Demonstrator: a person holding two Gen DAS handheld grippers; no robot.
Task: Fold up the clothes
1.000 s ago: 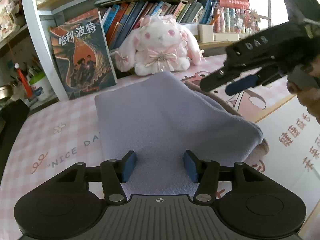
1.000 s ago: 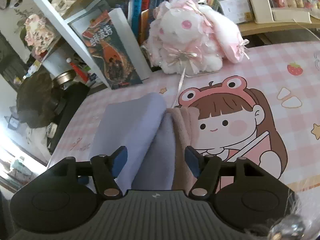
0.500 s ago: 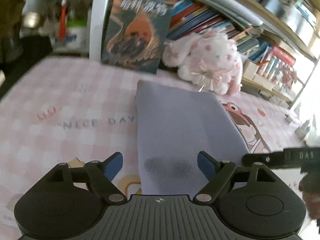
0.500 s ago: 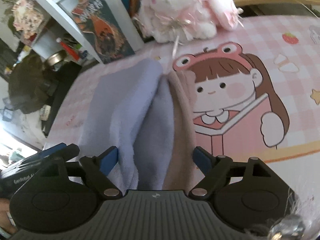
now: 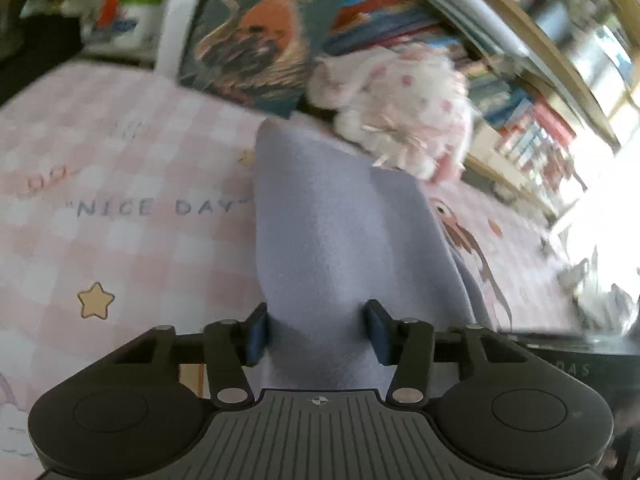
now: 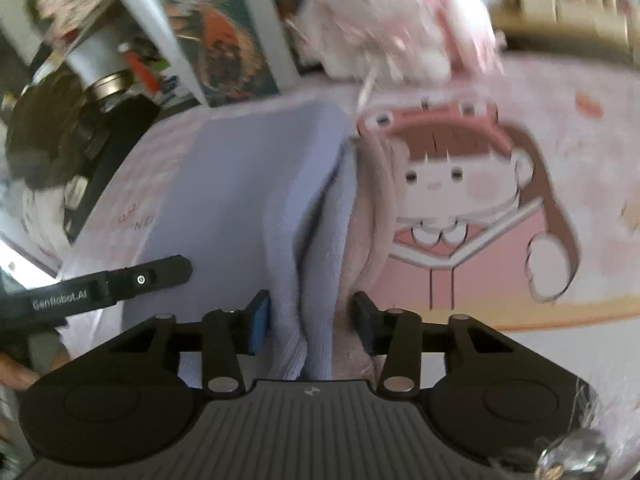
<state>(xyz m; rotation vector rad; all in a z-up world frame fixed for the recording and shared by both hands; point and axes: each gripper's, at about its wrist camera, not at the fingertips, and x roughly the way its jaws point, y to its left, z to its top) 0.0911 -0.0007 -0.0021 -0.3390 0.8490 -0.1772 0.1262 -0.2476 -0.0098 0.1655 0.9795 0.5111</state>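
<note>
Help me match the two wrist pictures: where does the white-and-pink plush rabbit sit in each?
Left wrist: the white-and-pink plush rabbit sits upper right of centre, beyond the folded lavender fleece cloth.
Right wrist: the rabbit sits top centre.
Shared landmark: the dark illustrated book left of the rabbit.

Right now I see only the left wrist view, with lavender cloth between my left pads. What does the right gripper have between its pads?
Observer: The right gripper is closing on the folded edge of the lavender cloth, and a beige cloth is also between its jaws.
Operator: Beige? I see no beige cloth in my view.
Observer: It lies under the lavender one and shows along its right side, next to the printed cartoon girl on the mat.
Operator: Can you see my left gripper from that camera?
Observer: Of the left gripper, the right wrist view shows only a black side part, over the lavender cloth at the left. Its closing jaws are hidden there.
</note>
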